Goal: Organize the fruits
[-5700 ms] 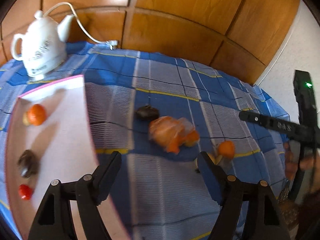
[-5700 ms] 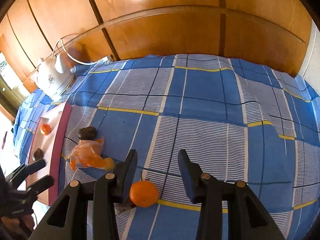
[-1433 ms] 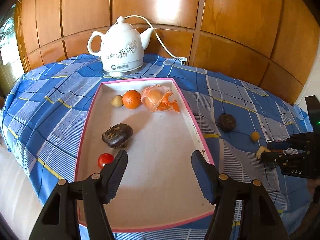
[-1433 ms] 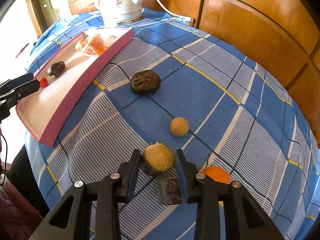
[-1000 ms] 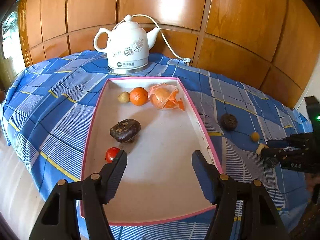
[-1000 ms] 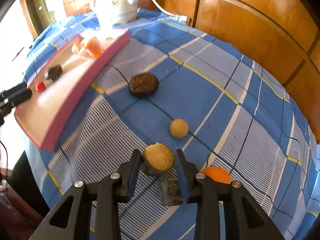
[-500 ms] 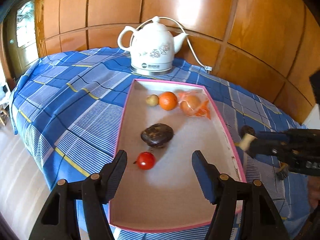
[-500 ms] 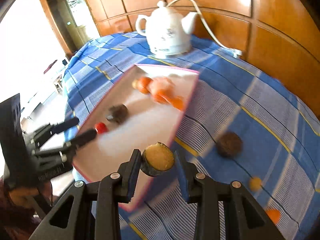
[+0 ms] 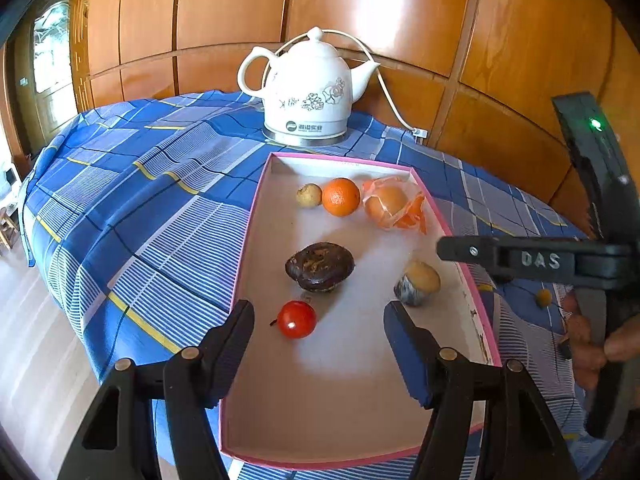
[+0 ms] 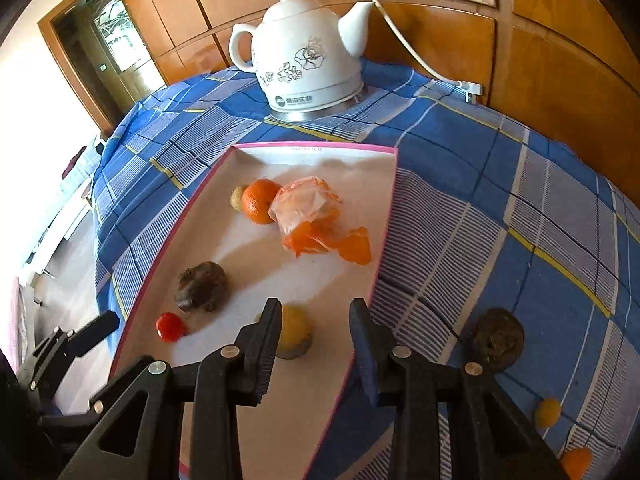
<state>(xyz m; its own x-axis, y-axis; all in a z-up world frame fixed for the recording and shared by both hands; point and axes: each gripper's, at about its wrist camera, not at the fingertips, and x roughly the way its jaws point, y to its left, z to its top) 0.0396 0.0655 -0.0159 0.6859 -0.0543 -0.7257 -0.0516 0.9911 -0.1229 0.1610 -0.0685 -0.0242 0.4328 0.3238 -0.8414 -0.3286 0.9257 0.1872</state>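
Observation:
A pink-rimmed tray (image 9: 248, 248) (image 10: 384, 240) holds a small yellow fruit (image 9: 309, 195), an orange (image 9: 341, 197), a peeled orange in plastic (image 9: 394, 206), a dark fruit (image 9: 319, 266) and a cherry tomato (image 9: 297, 319). A cut fruit half (image 9: 418, 282) (image 10: 296, 336) lies on the tray floor by the right rim. My right gripper (image 10: 314, 320) (image 9: 442, 249) hovers just above it, jaws slightly apart, pads off the fruit. My left gripper (image 9: 319, 312) stands open and empty over the tray's near end.
A white kettle (image 9: 308, 92) with its cord stands behind the tray. On the blue checked cloth right of the tray lie a dark fruit (image 10: 498, 344), a small yellow fruit (image 10: 547, 412) and an orange (image 10: 576, 462). A hand (image 9: 588, 344) holds the right gripper.
My right gripper carried the cut fruit half from the cloth over to the tray; the fruit now rests on the tray floor, out of the jaws. The left gripper shifted slightly.

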